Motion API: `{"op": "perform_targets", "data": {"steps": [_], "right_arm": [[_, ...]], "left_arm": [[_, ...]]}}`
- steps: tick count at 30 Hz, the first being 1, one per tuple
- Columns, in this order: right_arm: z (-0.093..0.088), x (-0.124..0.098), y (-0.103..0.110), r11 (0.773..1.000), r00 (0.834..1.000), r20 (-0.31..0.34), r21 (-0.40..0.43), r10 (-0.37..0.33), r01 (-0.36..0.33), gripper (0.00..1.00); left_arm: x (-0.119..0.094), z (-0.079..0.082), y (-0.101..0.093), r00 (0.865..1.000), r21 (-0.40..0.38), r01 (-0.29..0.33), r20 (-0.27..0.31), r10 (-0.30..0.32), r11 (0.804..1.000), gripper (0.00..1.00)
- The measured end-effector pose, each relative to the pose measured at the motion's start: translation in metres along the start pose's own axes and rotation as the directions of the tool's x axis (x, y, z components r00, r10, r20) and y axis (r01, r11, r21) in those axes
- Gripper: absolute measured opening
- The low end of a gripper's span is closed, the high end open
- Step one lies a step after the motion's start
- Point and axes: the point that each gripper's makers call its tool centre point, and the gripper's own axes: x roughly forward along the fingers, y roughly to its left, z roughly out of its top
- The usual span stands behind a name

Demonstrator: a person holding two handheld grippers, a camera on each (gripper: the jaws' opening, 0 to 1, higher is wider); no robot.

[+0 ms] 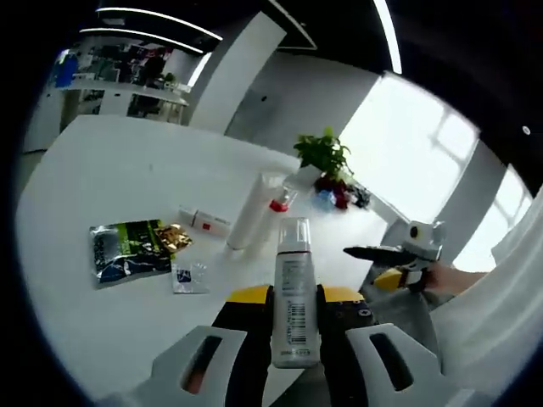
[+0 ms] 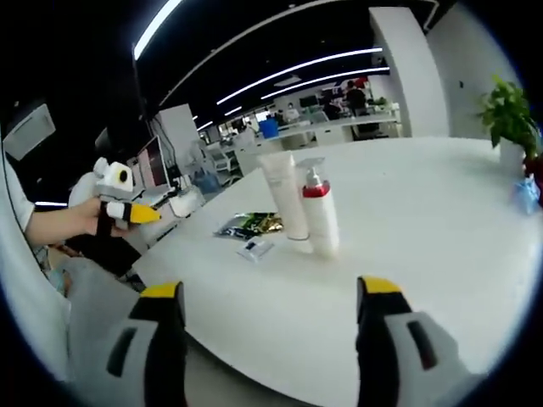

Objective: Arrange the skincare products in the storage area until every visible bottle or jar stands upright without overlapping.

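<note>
The left gripper (image 1: 295, 343) has its fingers clamped on a pump bottle (image 1: 294, 297), held above the near edge of the white bench (image 1: 127, 170). The right gripper (image 2: 270, 339) hangs empty, fingers spread wide. On the bench, a white tube (image 2: 285, 197) and red-collared bottle (image 2: 319, 212) stand upright, touching, with foil sachets (image 2: 249, 224) just beside the tube.

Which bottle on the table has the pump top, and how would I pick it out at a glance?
On the white table, look at the pair of upright containers near the foil packets. The pump bottle stands beside the tall white tube, on the side away from the packets. It is the shorter one, and its red collar under a clear cap sets it apart from the plain tube.
</note>
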Motion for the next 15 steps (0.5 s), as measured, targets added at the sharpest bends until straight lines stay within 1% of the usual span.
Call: {"op": "perform_targets", "data": {"steps": [1, 3, 7, 9, 10, 11, 13, 14, 15], "right_arm": [[0.001, 0.002, 0.006, 1.000, 1.000, 0.009, 0.019, 0.024, -0.024, 0.82], [-0.001, 0.006, 0.020, 0.995, 0.997, 0.014, 0.065, 0.071, -0.072, 0.78], [-0.004, 0.012, 0.044, 0.985, 0.989, 0.011, 0.093, 0.148, -0.149, 0.77], [0.001, 0.013, 0.058, 0.969, 0.978, 0.038, 0.129, 0.206, -0.210, 0.75], [0.007, 0.012, 0.067, 0.957, 0.969, 0.063, 0.152, 0.241, -0.248, 0.73], [0.011, 0.012, 0.071, 0.950, 0.963, 0.077, 0.163, 0.259, -0.268, 0.71], [0.023, 0.010, 0.081, 0.930, 0.946, 0.118, 0.184, 0.301, -0.319, 0.68], [0.028, 0.008, 0.084, 0.921, 0.938, 0.138, 0.192, 0.317, -0.339, 0.68], [0.037, 0.007, 0.088, 0.909, 0.927, 0.171, 0.203, 0.333, -0.363, 0.69]], "left_arm": [[0.000, 0.001, -0.006, 1.000, -0.015, 0.018, 0.017, -0.017, 1.000, 0.17], [-0.001, 0.000, -0.012, 0.999, -0.021, 0.031, 0.027, -0.031, 0.999, 0.17], [-0.002, -0.001, -0.023, 0.998, -0.026, 0.060, 0.038, -0.059, 0.998, 0.17], [-0.003, 0.000, -0.032, 0.994, -0.041, 0.089, 0.060, -0.086, 0.995, 0.17], [-0.004, 0.001, -0.035, 0.993, -0.049, 0.100, 0.071, -0.096, 0.994, 0.17], [-0.004, 0.001, -0.038, 0.991, -0.055, 0.110, 0.082, -0.105, 0.992, 0.17], [-0.005, 0.003, -0.044, 0.986, -0.071, 0.137, 0.106, -0.130, 0.988, 0.17], [-0.006, 0.003, -0.047, 0.983, -0.082, 0.150, 0.120, -0.140, 0.985, 0.17], [-0.006, 0.003, -0.049, 0.981, -0.086, 0.158, 0.127, -0.146, 0.984, 0.17]]}}
